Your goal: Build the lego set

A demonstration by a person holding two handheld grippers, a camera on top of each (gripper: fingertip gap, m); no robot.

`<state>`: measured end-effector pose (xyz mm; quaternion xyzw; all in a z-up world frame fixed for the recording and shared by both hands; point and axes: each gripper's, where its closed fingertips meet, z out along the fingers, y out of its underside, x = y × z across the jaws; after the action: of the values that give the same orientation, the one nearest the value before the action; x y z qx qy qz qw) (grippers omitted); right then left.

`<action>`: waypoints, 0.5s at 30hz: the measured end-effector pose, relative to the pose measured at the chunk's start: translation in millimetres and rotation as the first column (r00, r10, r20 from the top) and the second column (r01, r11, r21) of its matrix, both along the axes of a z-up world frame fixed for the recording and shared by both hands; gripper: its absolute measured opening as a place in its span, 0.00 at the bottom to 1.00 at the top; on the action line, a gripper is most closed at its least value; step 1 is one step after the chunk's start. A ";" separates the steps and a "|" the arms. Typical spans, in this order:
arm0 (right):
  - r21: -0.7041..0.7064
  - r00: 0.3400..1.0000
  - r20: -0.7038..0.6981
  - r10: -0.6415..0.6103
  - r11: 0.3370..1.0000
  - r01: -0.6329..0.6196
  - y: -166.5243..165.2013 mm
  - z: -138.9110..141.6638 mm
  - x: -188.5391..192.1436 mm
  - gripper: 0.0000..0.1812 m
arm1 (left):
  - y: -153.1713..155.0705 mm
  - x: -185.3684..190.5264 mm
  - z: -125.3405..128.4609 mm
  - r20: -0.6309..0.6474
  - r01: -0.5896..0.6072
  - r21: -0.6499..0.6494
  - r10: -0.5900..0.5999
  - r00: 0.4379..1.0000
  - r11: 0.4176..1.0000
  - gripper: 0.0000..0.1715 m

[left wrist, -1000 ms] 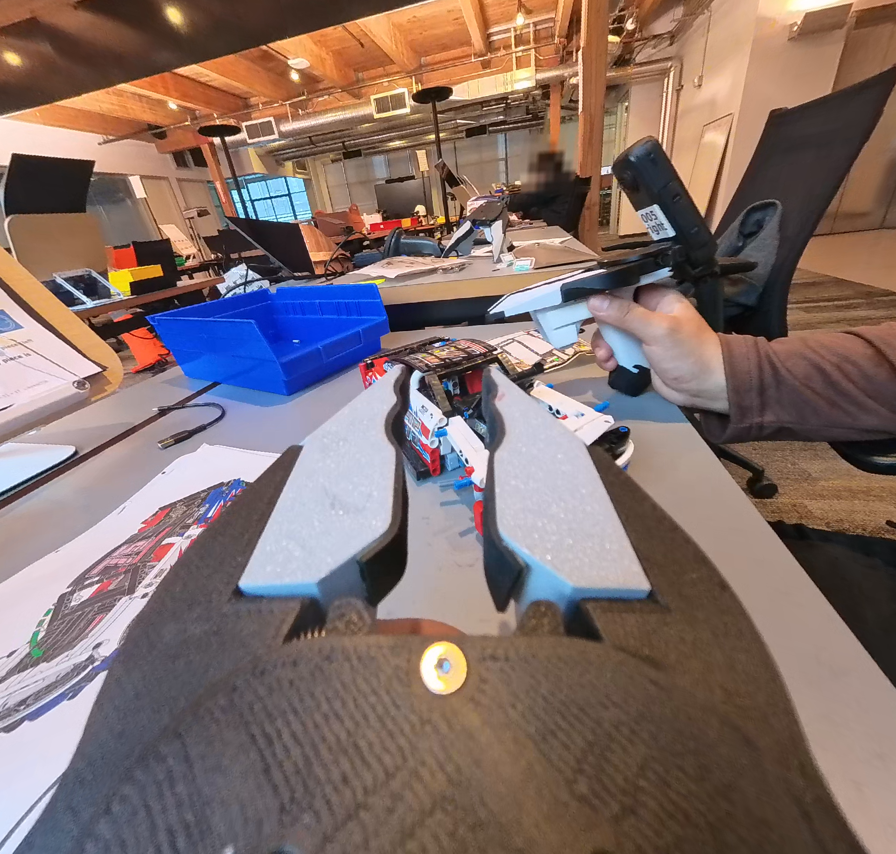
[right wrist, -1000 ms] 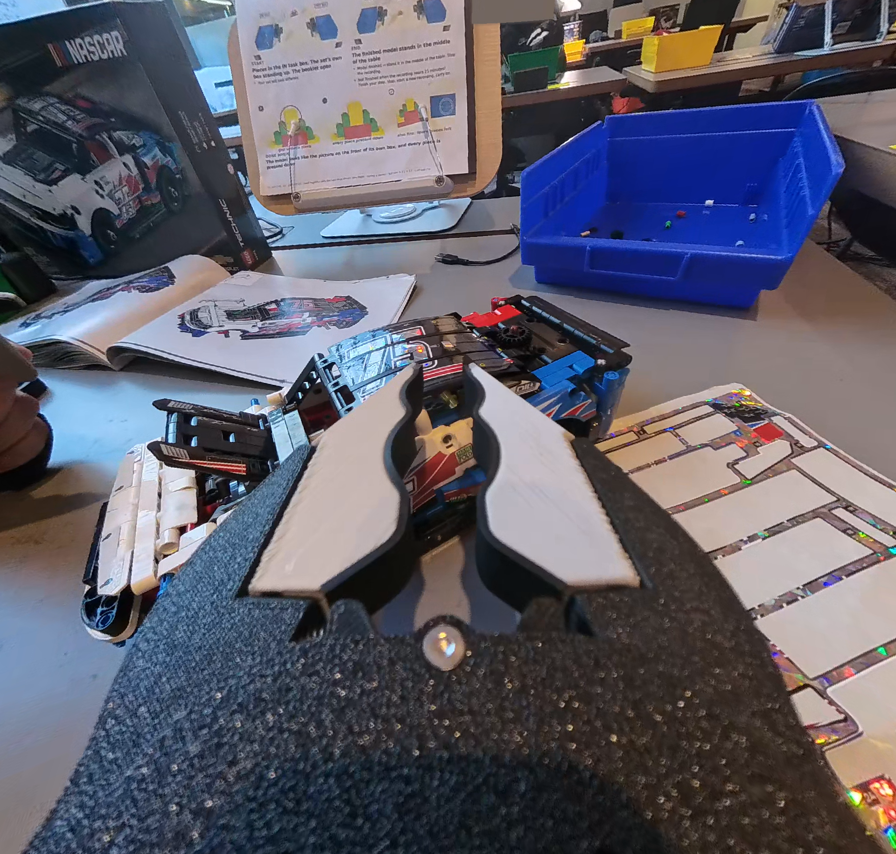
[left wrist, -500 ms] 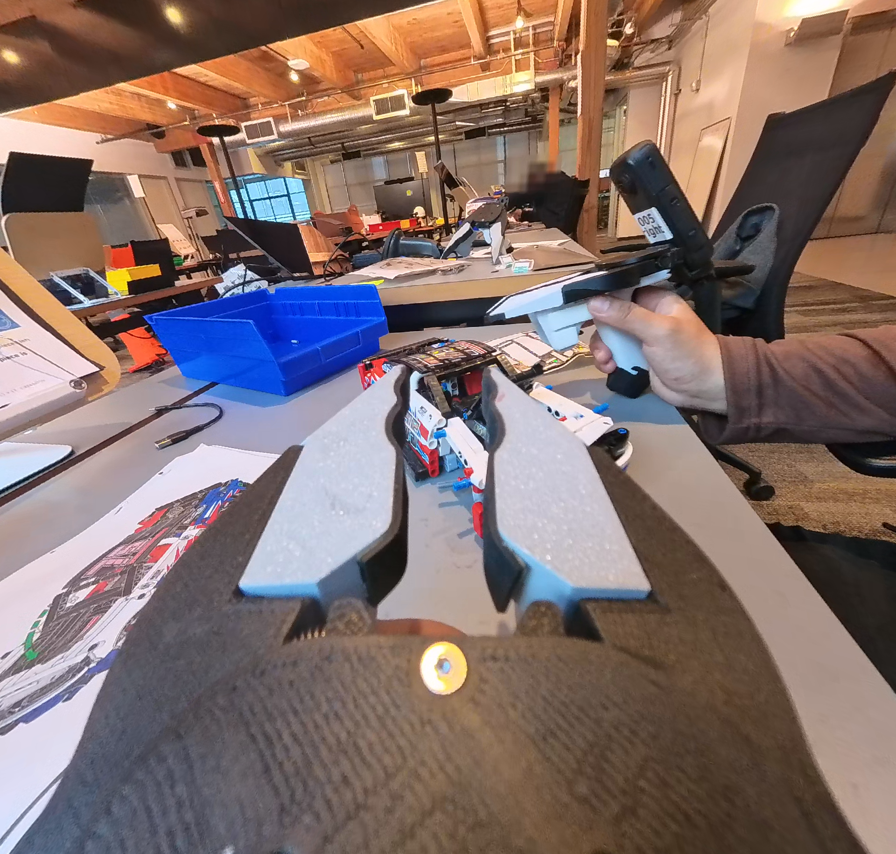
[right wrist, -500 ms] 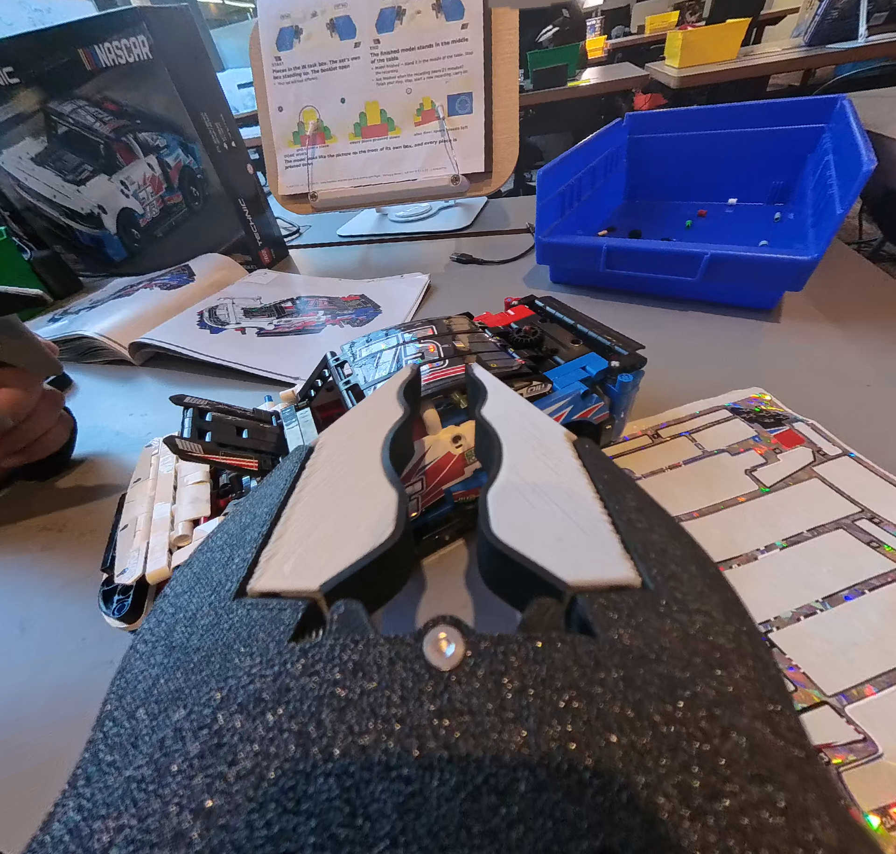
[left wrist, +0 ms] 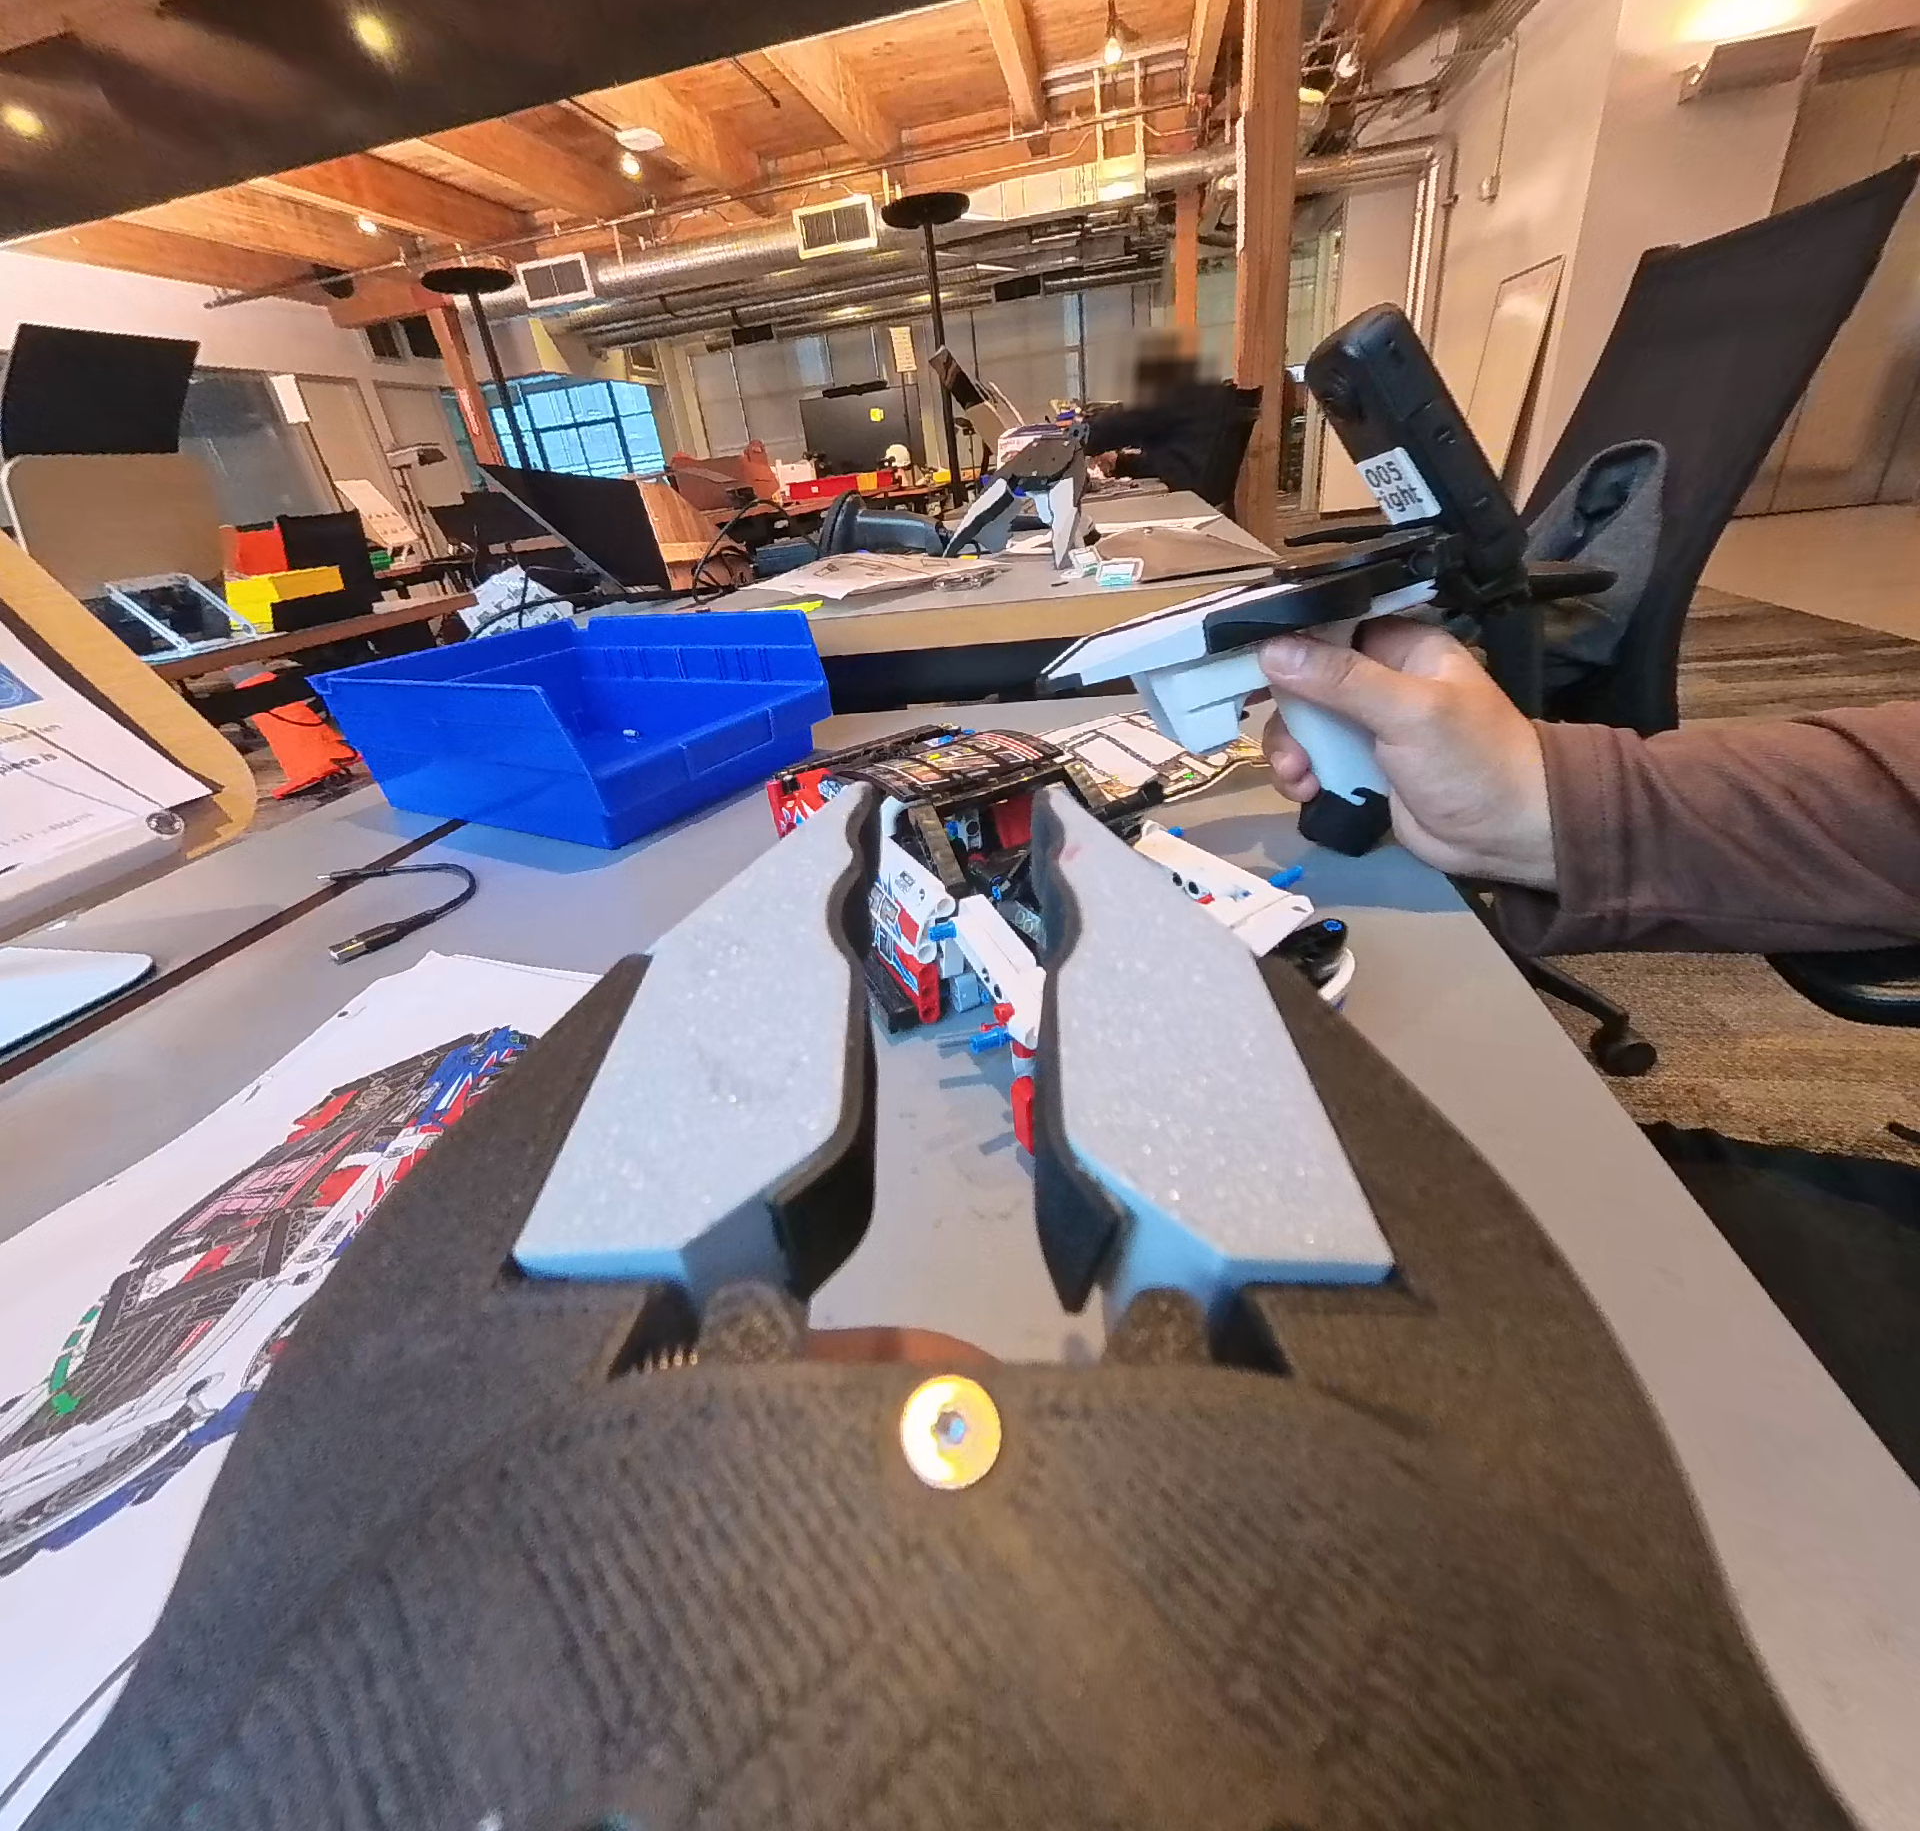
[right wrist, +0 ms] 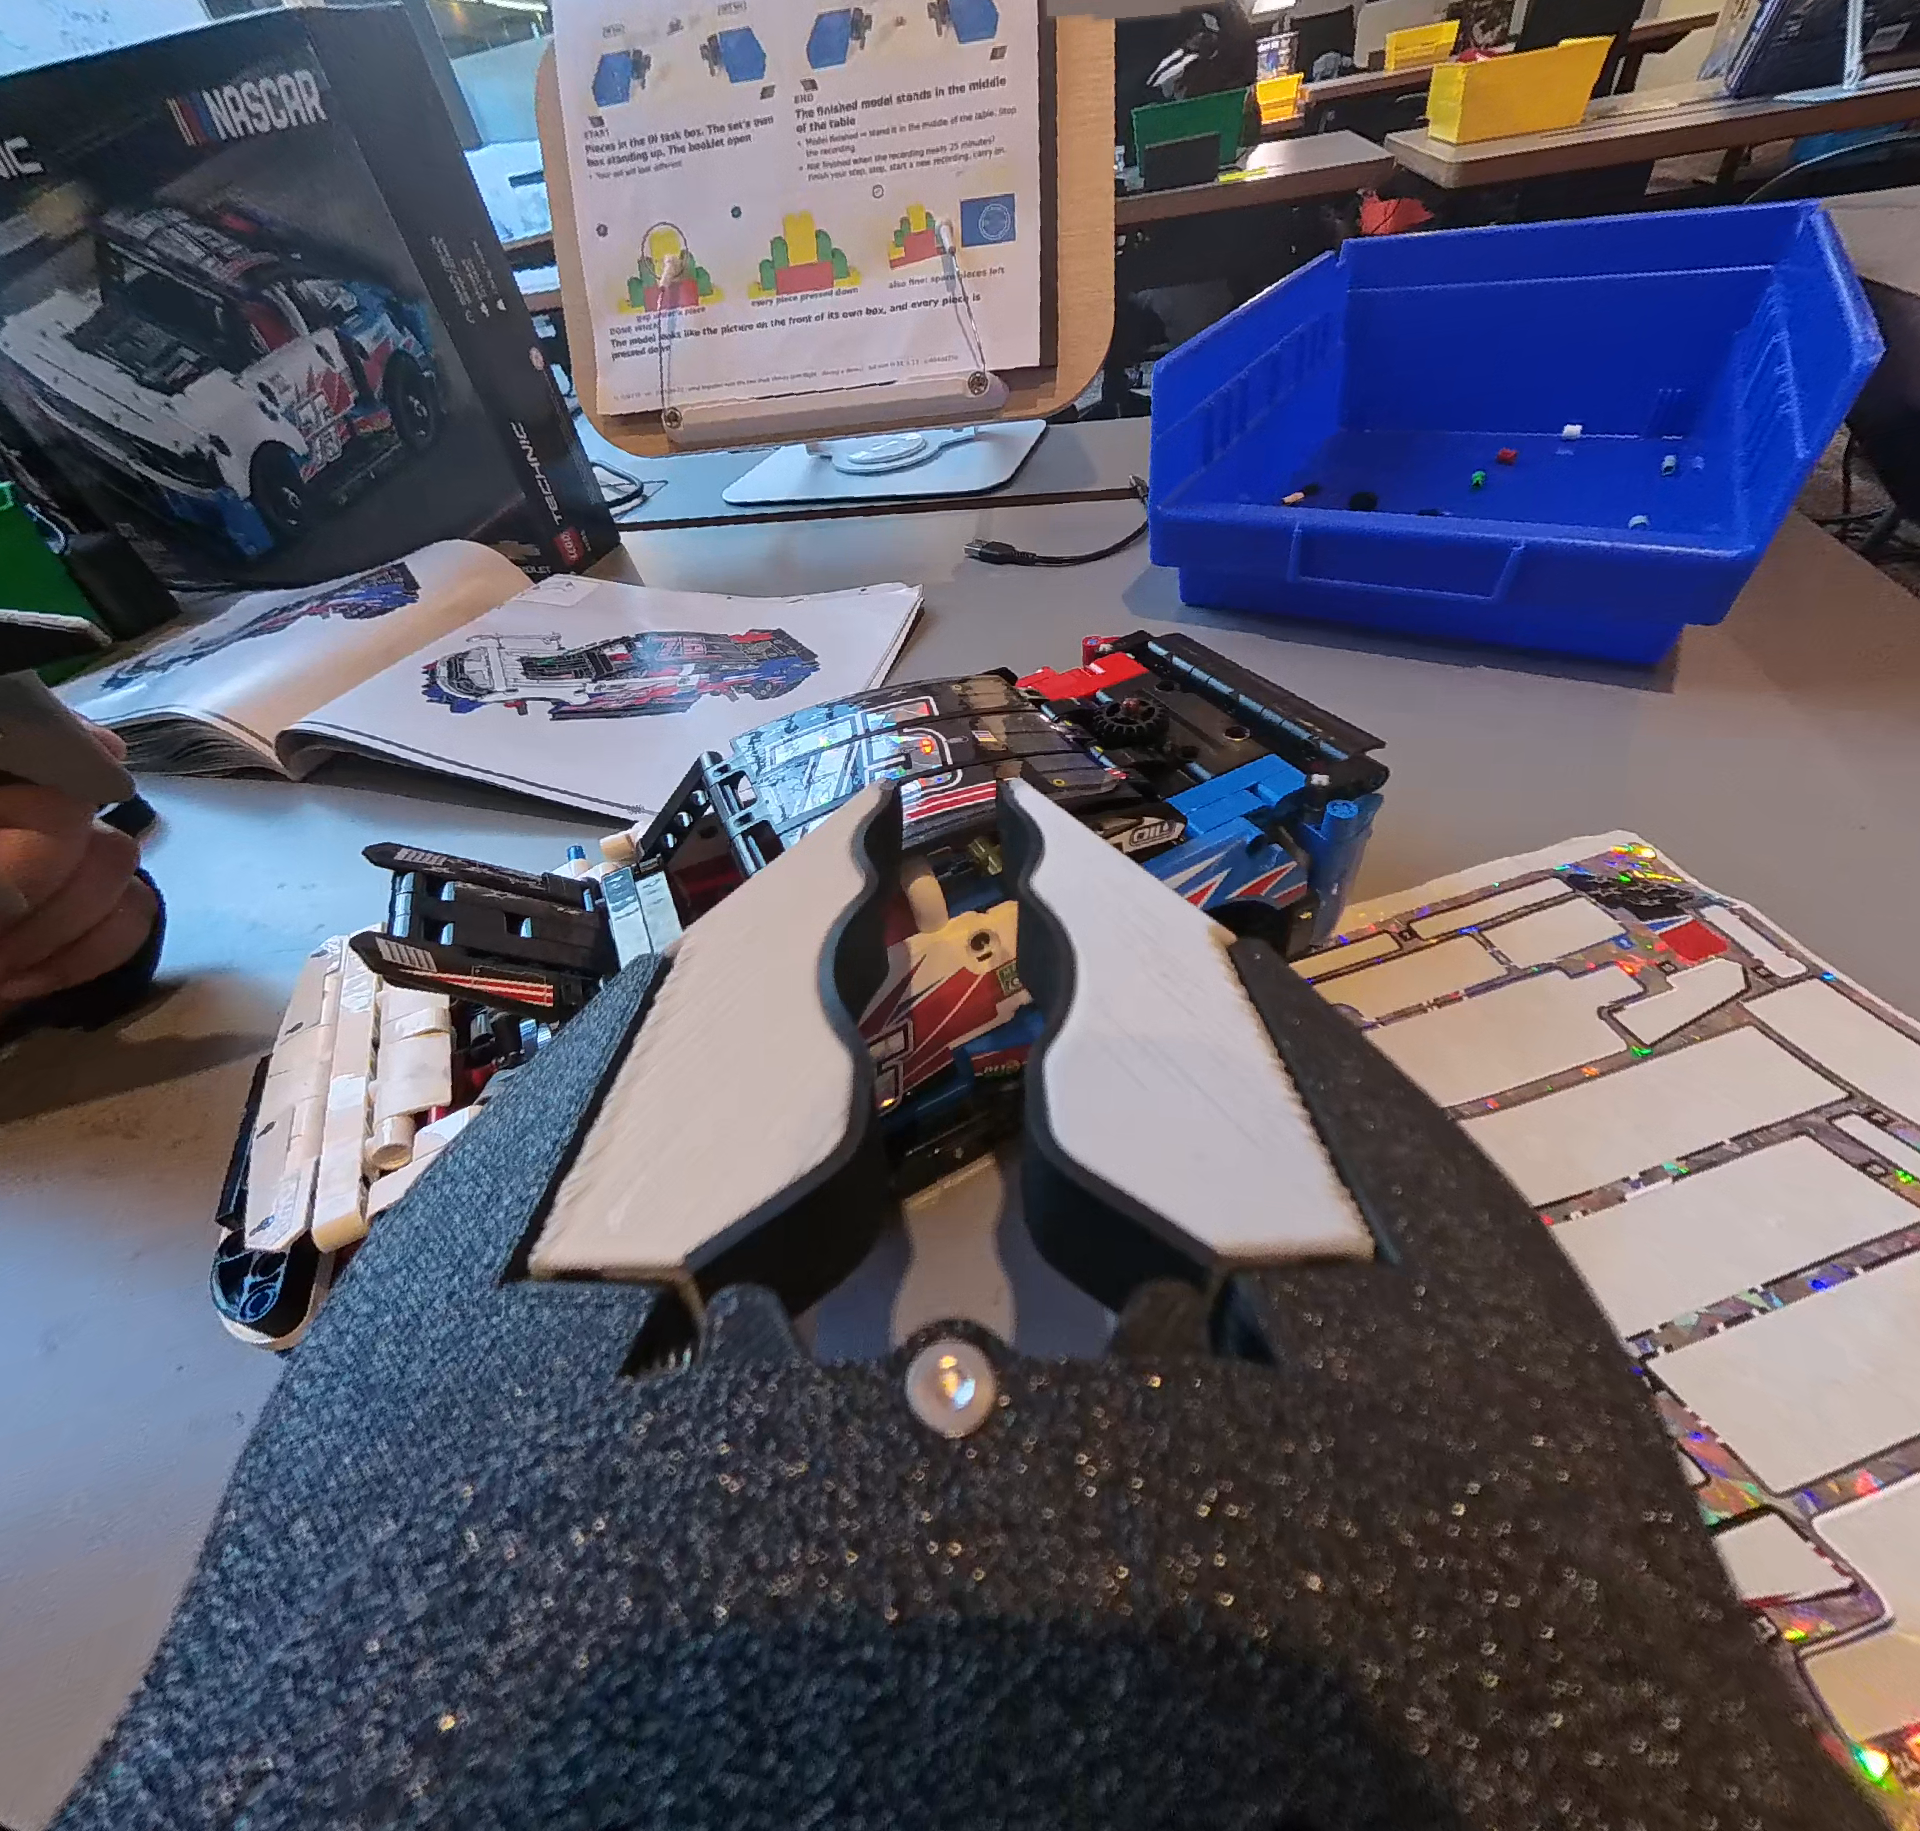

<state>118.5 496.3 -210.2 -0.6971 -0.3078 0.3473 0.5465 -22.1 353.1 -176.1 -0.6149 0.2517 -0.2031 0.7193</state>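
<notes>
lego car [right wrist: 1039, 794] – both views | sticker sheet [right wrist: 1621, 1106] – right wrist view only

the lego car [right wrist: 1049, 794] shows a black roof, blue tail, red-and-white flanks. the bin [right wrist: 1507, 555] is solid blue. the sticker sheet [right wrist: 1662, 1137] is white with glittery holographic borders. the tabletop [right wrist: 1558, 742] is plain grey.
</notes>
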 end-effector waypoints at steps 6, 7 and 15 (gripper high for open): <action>-0.001 1.000 -0.007 0.002 1.000 -0.002 -0.1 0.7 0.4 0.10 | 0.6 0.2 -0.5 -0.001 0.000 -0.005 0.000 1.000 1.000 0.15; -0.001 1.000 -0.007 0.002 1.000 -0.002 -0.1 0.8 0.4 0.10 | 0.5 0.1 -0.5 -0.001 0.000 -0.005 0.000 1.000 1.000 0.15; -0.002 1.000 -0.001 0.004 1.000 -0.004 -0.2 0.0 -0.4 0.10 | 0.1 -0.7 0.2 0.003 0.000 -0.001 0.000 1.000 1.000 0.14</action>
<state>118.1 496.1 -210.3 -0.6967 -0.3086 0.3493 0.5454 -22.8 353.2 -175.9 -0.6147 0.2505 -0.2042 0.7195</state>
